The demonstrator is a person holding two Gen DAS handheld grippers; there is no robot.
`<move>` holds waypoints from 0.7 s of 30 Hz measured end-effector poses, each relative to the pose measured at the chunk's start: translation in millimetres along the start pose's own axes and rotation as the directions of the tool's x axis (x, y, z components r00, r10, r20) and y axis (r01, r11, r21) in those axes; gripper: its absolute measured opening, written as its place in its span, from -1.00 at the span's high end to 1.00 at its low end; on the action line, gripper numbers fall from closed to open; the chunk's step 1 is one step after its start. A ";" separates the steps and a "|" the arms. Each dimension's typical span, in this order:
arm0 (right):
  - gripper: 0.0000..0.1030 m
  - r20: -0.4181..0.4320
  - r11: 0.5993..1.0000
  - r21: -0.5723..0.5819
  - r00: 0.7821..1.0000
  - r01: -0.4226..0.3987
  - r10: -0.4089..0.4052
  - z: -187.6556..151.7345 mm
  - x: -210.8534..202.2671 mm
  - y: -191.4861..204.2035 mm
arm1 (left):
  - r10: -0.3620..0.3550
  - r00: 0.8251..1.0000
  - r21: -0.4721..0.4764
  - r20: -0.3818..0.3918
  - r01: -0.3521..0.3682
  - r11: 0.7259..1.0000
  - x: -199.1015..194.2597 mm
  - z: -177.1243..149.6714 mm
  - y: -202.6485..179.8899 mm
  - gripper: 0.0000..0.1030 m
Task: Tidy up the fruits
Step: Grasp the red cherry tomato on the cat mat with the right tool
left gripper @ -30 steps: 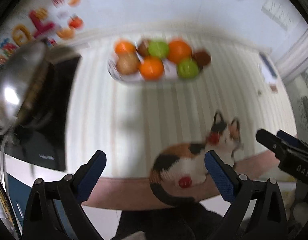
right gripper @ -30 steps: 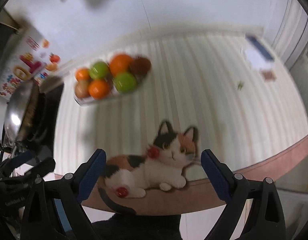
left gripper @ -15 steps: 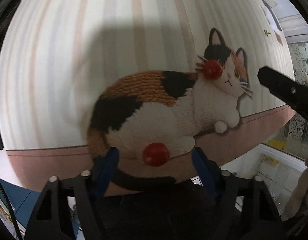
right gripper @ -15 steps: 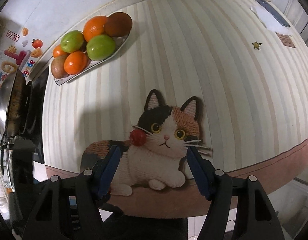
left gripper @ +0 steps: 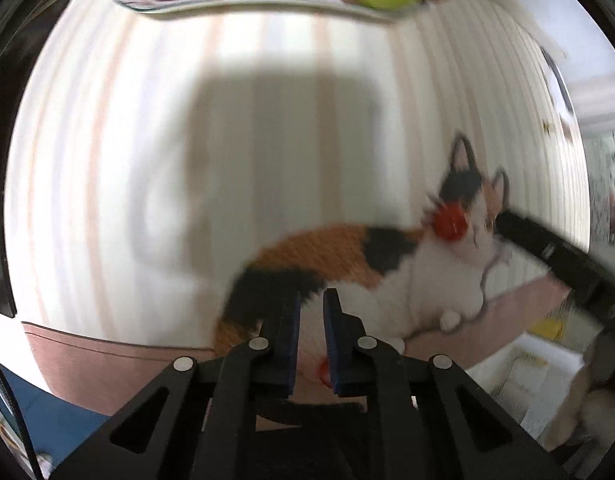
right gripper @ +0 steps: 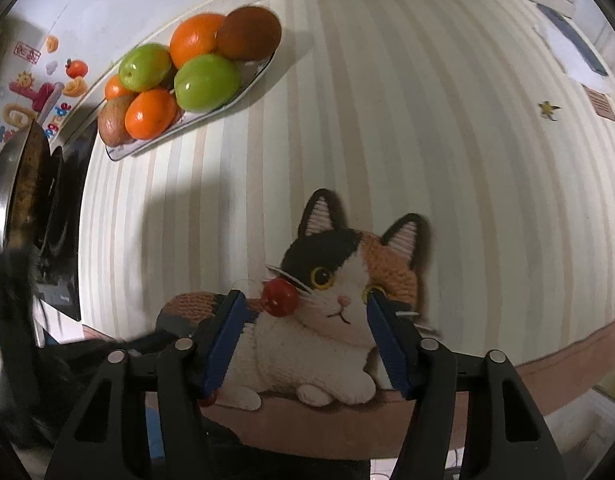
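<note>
Straddling cherry tomato (right gripper: 279, 298) — right gripper (right gripper: 303, 336) spread | left gripper (left gripper: 311, 336) narrowed

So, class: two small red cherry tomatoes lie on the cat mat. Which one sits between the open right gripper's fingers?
The cherry tomato by the cat's cheek, on its whiskers. The other cherry tomato lies near the mat's front edge, mostly hidden behind the right gripper.

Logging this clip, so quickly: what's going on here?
A person holds tongs in each hand over a cat mat. The left tongs are nearly shut over a small red fruit; a grip cannot be confirmed. The right tongs hang open near a second red fruit by the cat's cheek. The fruit plate sits beyond.
</note>
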State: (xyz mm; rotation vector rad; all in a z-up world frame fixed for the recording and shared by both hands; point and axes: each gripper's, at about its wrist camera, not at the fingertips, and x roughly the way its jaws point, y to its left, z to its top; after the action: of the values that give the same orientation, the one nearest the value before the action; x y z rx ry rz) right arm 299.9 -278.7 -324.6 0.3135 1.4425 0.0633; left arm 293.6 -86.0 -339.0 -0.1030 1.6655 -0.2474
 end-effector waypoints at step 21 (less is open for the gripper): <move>0.47 -0.040 0.994 -0.111 0.999 -0.018 0.013 -17.5 25.0 14.5 | -0.162 0.956 -0.018 -0.246 0.162 0.987 20.3 -20.0 0.8 0.20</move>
State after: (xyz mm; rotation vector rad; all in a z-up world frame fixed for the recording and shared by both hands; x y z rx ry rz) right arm 288.2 -256.1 -346.8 0.2327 1.4698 0.1629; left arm 271.5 -87.5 -357.0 -0.2148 1.9066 -0.3995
